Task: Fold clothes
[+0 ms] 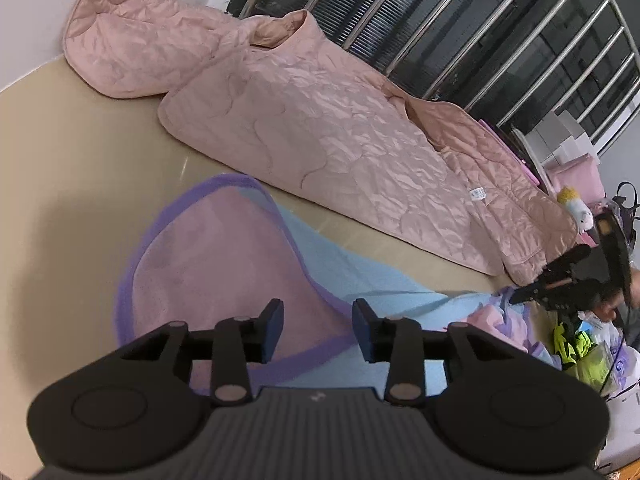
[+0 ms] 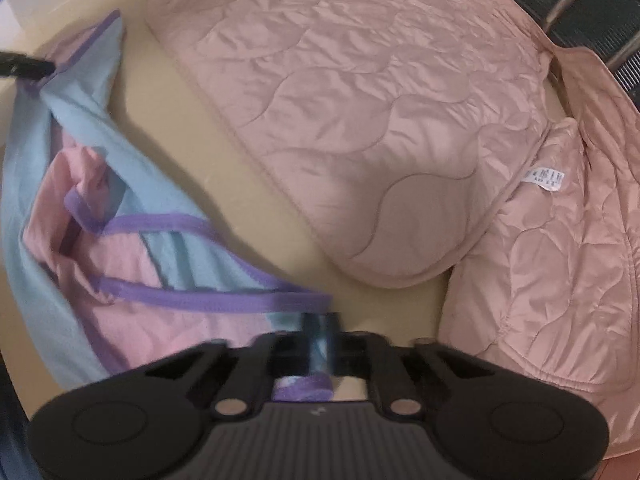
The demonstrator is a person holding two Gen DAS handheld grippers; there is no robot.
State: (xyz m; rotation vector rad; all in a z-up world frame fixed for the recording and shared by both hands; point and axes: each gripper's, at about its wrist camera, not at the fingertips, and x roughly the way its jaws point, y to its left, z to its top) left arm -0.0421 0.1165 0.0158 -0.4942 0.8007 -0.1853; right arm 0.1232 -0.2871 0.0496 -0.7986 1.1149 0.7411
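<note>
A blue and pink fleece garment with purple trim (image 1: 224, 256) lies on the beige table. My left gripper (image 1: 318, 330) is open just above its pink part, nothing between the jaws. In the right wrist view my right gripper (image 2: 319, 334) is shut on the garment's purple-trimmed edge (image 2: 200, 240), and the cloth stretches away to the left. The left gripper's finger shows there as a dark tip (image 2: 24, 67) at the garment's far corner. The right gripper also shows in the left wrist view (image 1: 556, 280) at the garment's far end.
A pink quilted jacket (image 1: 320, 128) lies spread along the table's far side; it also shows in the right wrist view (image 2: 360, 120). Window bars (image 1: 460, 20) stand behind it. A plush toy (image 1: 576, 208), bags and clutter (image 1: 580, 344) sit at the right.
</note>
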